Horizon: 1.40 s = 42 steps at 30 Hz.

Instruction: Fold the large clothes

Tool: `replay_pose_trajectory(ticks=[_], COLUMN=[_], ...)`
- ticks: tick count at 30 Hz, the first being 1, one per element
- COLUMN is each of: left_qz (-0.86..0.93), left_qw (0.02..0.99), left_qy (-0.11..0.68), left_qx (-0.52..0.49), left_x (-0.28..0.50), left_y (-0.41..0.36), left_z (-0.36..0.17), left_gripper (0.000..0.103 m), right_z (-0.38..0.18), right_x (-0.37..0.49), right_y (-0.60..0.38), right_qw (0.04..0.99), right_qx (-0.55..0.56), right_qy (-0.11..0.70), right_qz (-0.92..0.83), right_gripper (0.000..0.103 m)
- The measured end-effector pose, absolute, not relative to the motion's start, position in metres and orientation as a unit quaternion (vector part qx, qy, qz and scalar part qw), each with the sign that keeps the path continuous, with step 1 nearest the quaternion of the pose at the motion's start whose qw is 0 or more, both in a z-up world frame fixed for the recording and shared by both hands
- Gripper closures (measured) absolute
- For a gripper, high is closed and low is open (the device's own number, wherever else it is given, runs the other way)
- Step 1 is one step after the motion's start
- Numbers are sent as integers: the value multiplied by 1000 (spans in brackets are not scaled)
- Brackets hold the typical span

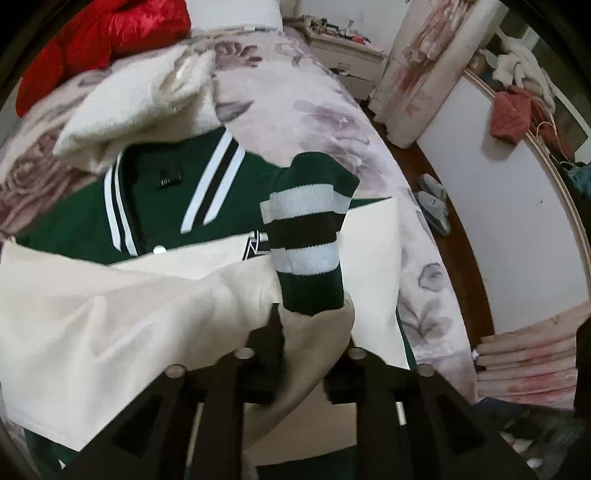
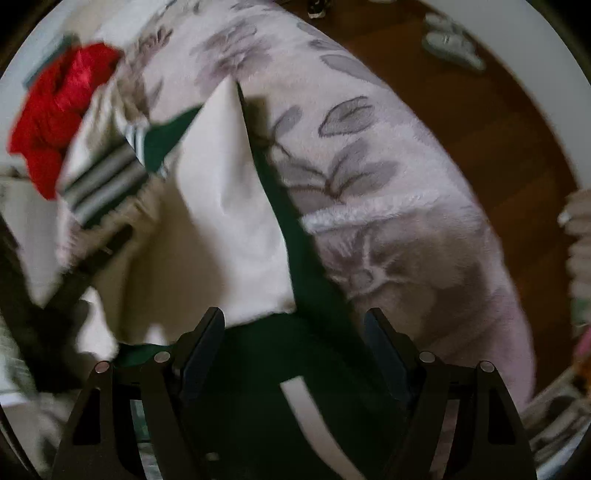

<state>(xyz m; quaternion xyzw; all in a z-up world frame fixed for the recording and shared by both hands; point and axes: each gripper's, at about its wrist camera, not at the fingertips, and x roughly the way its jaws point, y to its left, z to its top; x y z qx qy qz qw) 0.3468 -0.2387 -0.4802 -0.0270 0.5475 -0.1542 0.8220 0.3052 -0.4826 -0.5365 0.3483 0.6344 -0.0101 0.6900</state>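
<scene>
A green varsity jacket (image 1: 77,225) with cream sleeves lies on the bed, collar toward the far side. My left gripper (image 1: 295,332) is shut on the cream sleeve (image 1: 314,354) just below its green, white and black striped cuff (image 1: 306,236), which stands up above the jacket's chest. In the right wrist view my right gripper (image 2: 295,332) is open and empty, low over the jacket's green body (image 2: 266,369) near its right edge. The cream sleeve (image 2: 229,221) and striped cuff (image 2: 103,181) show blurred to the left, with the left gripper under them.
The floral bedspread (image 1: 295,92) covers the bed. A cream fleece garment (image 1: 140,96) and a red garment (image 1: 92,33) lie beyond the jacket's collar. Right of the bed are a wooden floor with grey slippers (image 1: 432,203), a white cabinet and a nightstand (image 1: 343,48).
</scene>
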Motion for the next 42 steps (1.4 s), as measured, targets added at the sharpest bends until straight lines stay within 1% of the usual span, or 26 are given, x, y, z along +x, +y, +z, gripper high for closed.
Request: replay_pose_trajectory(ticks=[1,2,3,7,10,14,18,19,20,21,22,23,27,28,29,30,32,34,36,37,38,40,41,42], left_qz=[-162,-171,-172,-142,-82,32,131,143,152,163,168,172,174,171,164,152,149,137,131,129,131,140,144,152], left_qw=[820,816,814,825,847,862,842,838,835,831,829,827,825,824,824,822,814,813,815,817,819,821,822,823], left_qy=[549,551,553,541,520,505,519,521,524,527,528,531,538,539,543,548,561,566,564,562,559,553,551,547], left_qx=[-28,-35,-48,-73,-74,-16,68,75,78,77,73,66,24,18,9,-4,-5,-11,-8,-4,-2,3,5,9], left_x=[347,348,347,345,332,316,312,312,313,313,313,314,314,316,318,321,326,330,328,326,322,314,309,302], left_y=[-240,-240,-236,-216,-183,-129,-68,-55,-45,-29,-21,-12,16,19,20,21,18,17,14,14,14,13,12,7], left_z=[-478,-479,-478,-468,-455,-460,-493,-500,-505,-512,-515,-519,-531,-537,-543,-551,-565,-572,-569,-566,-562,-553,-548,-541], left_gripper=[48,13,5,5,5,5,5,5,5,5,5,5,5,4,2,2,2,2,2,2,2,2,2,2], right_z=[-537,-538,-535,-535,-541,-563,-601,-605,-607,-609,-607,-597,-547,-543,-545,-551,-578,-587,-571,-557,-544,-527,-523,-525], right_x=[308,311,310,340,369,405,421,424,426,425,425,424,423,425,427,429,437,441,432,423,411,387,372,365], right_y=[-492,-499,-496,-492,-471,-431,-381,-368,-356,-347,-341,-340,-361,-370,-377,-381,-380,-385,-396,-404,-411,-420,-419,-415], right_qw=[683,677,673,665,667,650,607,608,619,626,632,647,707,711,707,700,665,648,646,657,666,677,682,677], right_qx=[376,400,415,439,417,377,350,342,315,291,281,274,255,253,254,255,238,234,262,267,266,244,213,189], right_qy=[626,618,611,602,613,651,700,699,702,709,709,701,657,655,659,667,707,724,715,705,697,694,700,711], right_qz=[3,12,19,53,77,109,141,157,156,146,135,119,58,43,25,15,25,31,37,33,27,9,6,10], right_gripper=[23,23,23,22,21,21,21,26,59,85,94,94,95,95,95,95,93,85,68,55,50,49,42,39])
